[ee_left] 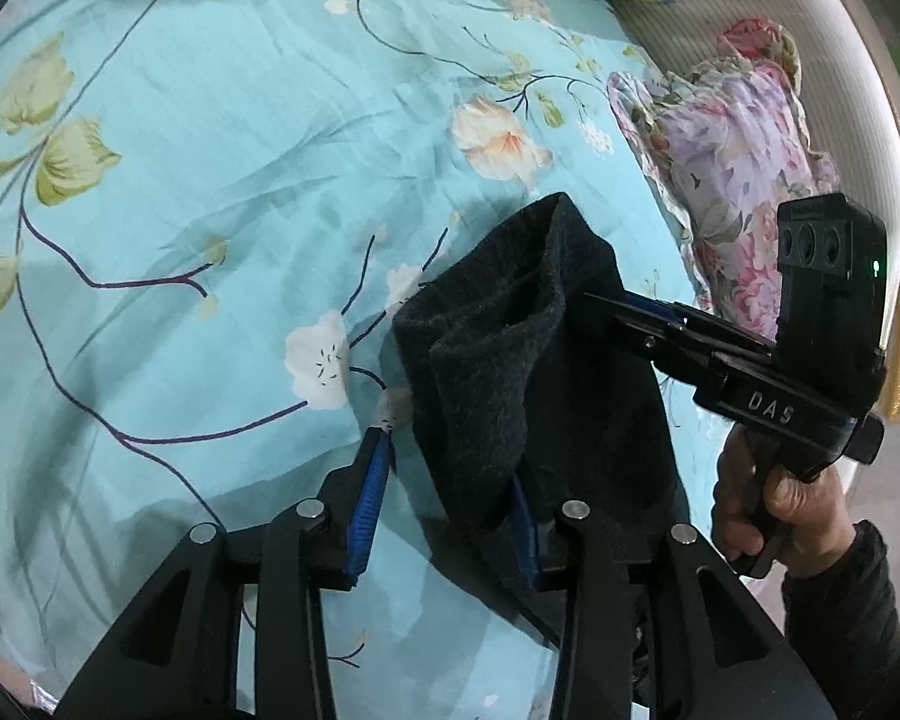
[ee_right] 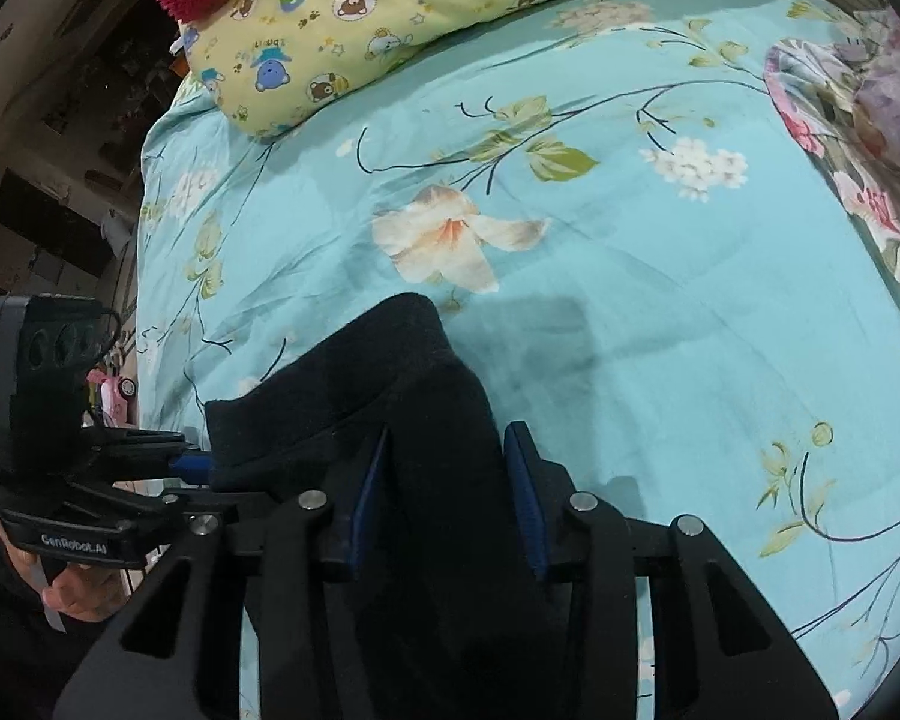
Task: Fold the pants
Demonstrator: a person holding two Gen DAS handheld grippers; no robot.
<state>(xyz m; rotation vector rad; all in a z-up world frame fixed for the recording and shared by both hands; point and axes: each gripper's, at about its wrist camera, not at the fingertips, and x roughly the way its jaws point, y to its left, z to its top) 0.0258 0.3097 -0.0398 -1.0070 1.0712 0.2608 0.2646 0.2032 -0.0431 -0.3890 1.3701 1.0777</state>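
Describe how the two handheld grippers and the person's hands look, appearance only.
Both grippers are matte black plastic with blue ribbed pads on the jaws and silver pivot pins. The right gripper carries a boxy black camera module with three round lenses and a green light, and "DAS" embossed on its body. The left gripper has a similar module, a thin black cable and a "GenRobot.AI" label. Bare hands, dark sleeves.

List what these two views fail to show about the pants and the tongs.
- Pants: the lower part runs behind the left tongs and off the bottom edge, left wrist view.
- Right tongs: dark cloth fills the gap, so the grip is unclear, right wrist view.
- Fold count: black cloth hides its creases, both views.
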